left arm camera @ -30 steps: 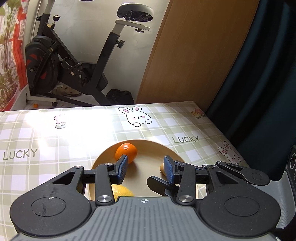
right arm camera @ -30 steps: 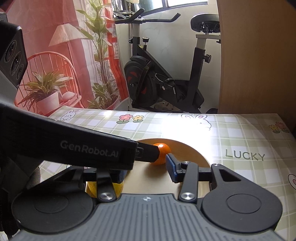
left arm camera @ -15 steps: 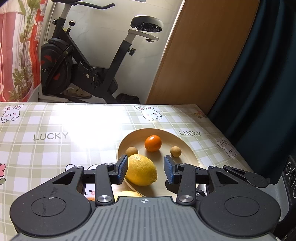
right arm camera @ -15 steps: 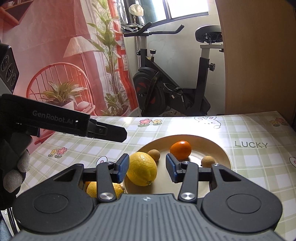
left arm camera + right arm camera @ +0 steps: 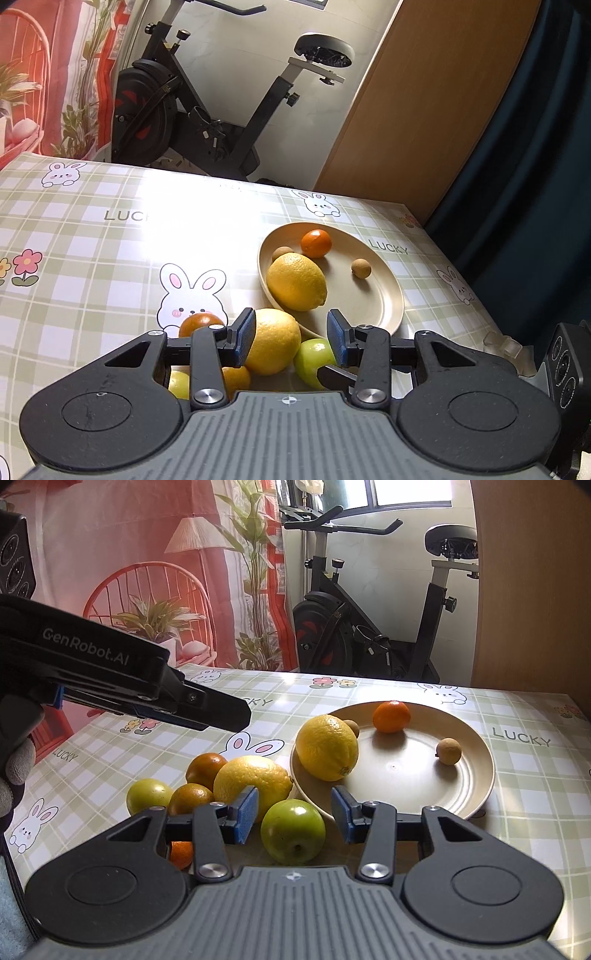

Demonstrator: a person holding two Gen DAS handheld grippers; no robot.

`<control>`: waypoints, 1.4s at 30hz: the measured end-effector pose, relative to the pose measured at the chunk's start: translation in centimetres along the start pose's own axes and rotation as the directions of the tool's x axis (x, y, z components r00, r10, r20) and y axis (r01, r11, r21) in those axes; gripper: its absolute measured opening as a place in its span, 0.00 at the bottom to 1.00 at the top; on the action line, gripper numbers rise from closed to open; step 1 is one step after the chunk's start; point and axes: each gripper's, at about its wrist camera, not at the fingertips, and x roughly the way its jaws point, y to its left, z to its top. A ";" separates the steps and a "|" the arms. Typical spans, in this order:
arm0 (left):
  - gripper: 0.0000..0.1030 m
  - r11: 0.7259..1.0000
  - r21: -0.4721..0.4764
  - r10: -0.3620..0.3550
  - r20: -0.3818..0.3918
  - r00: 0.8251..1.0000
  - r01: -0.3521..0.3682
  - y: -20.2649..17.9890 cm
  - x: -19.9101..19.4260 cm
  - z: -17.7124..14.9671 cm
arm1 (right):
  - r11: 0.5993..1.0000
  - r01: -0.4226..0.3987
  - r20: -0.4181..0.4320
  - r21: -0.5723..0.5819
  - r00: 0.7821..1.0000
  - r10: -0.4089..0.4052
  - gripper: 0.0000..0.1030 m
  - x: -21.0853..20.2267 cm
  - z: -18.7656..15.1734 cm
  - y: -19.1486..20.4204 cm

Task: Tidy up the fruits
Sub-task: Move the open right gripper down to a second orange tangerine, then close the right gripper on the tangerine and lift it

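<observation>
The left gripper (image 5: 291, 336) is spread and holds nothing; a lemon (image 5: 271, 341) lies on the table directly ahead of the gap, nearer its left pad, with a green apple (image 5: 314, 362) toward its right pad. The right gripper (image 5: 294, 815) is likewise spread and empty, with that green apple (image 5: 293, 830) just ahead between its fingers. Only the right wrist view shows the loose pile in full: left of the fingers lie a second green fruit (image 5: 149, 796), two oranges (image 5: 190, 798) (image 5: 205, 764) and the lemon (image 5: 253, 780), plus an orange fruit (image 5: 181, 853) partly hidden behind the gripper body. In the left wrist view these are mostly cut off by the gripper's own frame. Beyond, ahead and to the right, the beige plate (image 5: 476, 771) holds a second lemon (image 5: 327, 747) at its near-left rim, a mandarin (image 5: 391, 716) farther back and a small brown fruit (image 5: 448, 751) to the right. Another brown fruit (image 5: 282, 253) is clear from the left wrist but nearly hidden behind the lemon from the right. The left gripper's body crosses the right view's left side. An exercise bike (image 5: 207, 110) stands beyond the table (image 5: 92, 258).
</observation>
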 end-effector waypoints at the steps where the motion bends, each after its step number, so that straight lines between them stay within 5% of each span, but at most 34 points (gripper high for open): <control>1: 0.43 1.000 -0.009 0.011 0.001 1.000 -0.011 0.4 -0.3 -0.2 | 1.000 -0.007 -0.001 -0.004 1.000 0.007 0.45 -0.1 -0.1 0.2; 11: 0.43 0.991 -0.055 0.121 -0.013 0.993 -0.122 3.3 -2.3 -2.3 | 0.990 -0.126 -0.059 -0.058 0.991 0.122 0.45 0.9 -1.0 3.7; 26: 0.42 0.996 -0.077 0.030 -0.099 0.995 -0.038 3.2 -1.4 -5.3 | 0.974 -0.210 -0.160 -0.088 0.968 0.194 0.45 3.1 -2.2 5.9; 42: 0.42 0.994 -0.104 0.027 -0.134 0.991 -0.041 3.8 0.3 -6.2 | 0.973 -0.206 -0.179 -0.104 0.966 0.185 0.43 4.2 -2.4 6.3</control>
